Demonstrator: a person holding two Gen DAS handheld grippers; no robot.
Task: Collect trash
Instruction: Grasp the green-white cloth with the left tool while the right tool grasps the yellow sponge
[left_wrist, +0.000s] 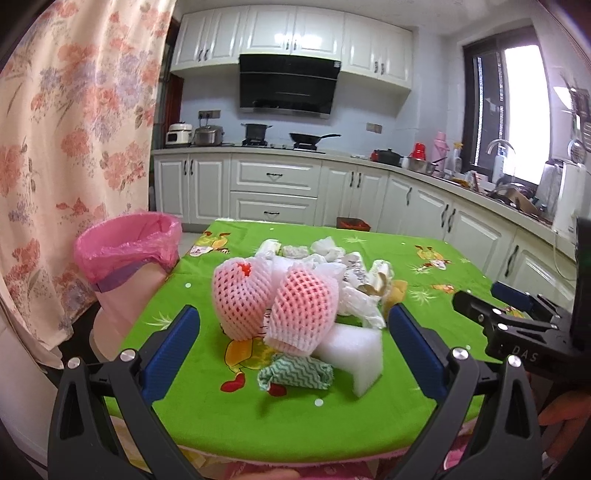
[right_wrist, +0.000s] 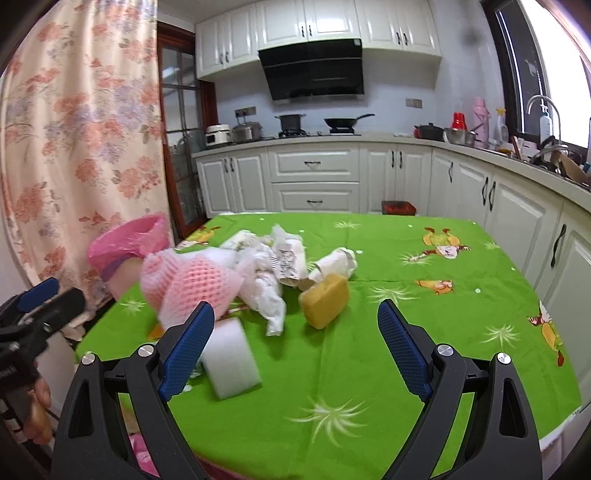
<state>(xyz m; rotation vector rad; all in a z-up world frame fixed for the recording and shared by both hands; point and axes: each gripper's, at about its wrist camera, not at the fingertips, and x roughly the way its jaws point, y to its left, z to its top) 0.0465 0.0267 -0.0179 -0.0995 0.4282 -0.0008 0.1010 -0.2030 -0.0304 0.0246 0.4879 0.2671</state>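
A pile of trash lies on the green tablecloth (left_wrist: 258, 413): two pink foam fruit nets (left_wrist: 303, 306) (left_wrist: 240, 295), a white foam block (left_wrist: 354, 354), a green zigzag wrapper (left_wrist: 295, 373), crumpled white plastic and paper (left_wrist: 354, 295), and a yellow sponge (right_wrist: 325, 300). A bin with a pink liner (left_wrist: 127, 243) stands off the table's left edge. My left gripper (left_wrist: 293, 343) is open, just before the nets and empty. My right gripper (right_wrist: 295, 343) is open and empty, over the table in front of the pile; the white block (right_wrist: 231, 363) lies by its left finger.
A floral curtain (left_wrist: 70, 129) hangs at the left beside the bin. White kitchen cabinets and a counter with pots and a sink run behind and along the right. A small red box (right_wrist: 398, 207) sits beyond the table's far edge.
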